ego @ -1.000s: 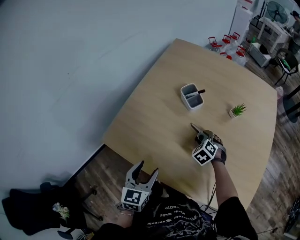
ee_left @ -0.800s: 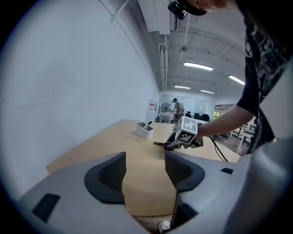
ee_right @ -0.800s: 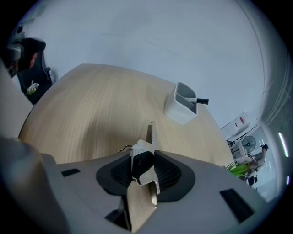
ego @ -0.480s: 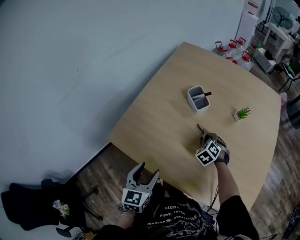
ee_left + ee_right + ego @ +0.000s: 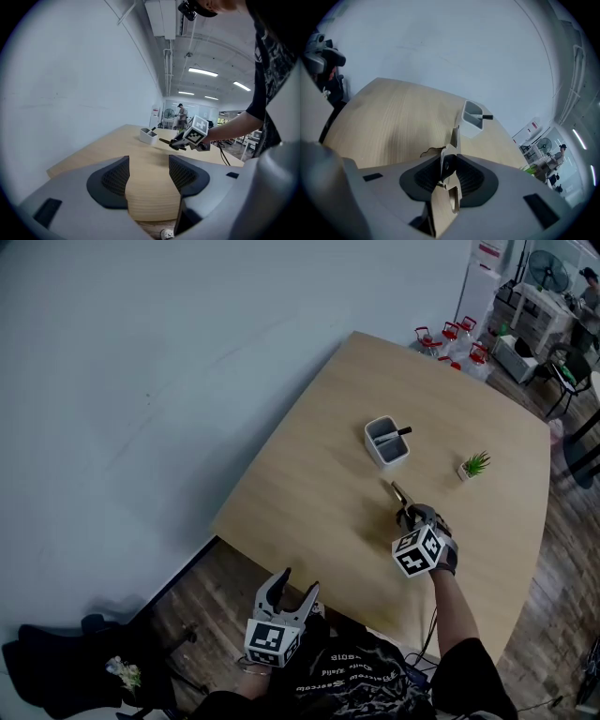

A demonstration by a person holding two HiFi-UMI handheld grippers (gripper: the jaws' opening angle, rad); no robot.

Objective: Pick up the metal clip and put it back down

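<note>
In the head view, your right gripper (image 5: 405, 512) is over the wooden table (image 5: 309, 474), on the near side of the white pen holder (image 5: 385, 441). The metal clip (image 5: 397, 493) sticks out of its tip toward that holder. A small potted plant (image 5: 474, 464) stands to the right of the pen holder. Your left gripper (image 5: 290, 587) hangs off the table's near edge, well apart from the pen holder, its fingers spread. This view does not show how the right jaws sit on the clip.

The left gripper view shows its own jaws plainly: they stand wide apart with nothing between them, only tabletop beyond. It also catches your right gripper from the side, near the pen holder, with the clip carried a little above the tabletop.

The right gripper view settles the grip. Its jaws are closing, and the clip stands on edge between the two pads, both pressing on it. One arm of the clip points toward the pen holder. A black marker (image 5: 486, 116) pokes out of the holder.
</note>
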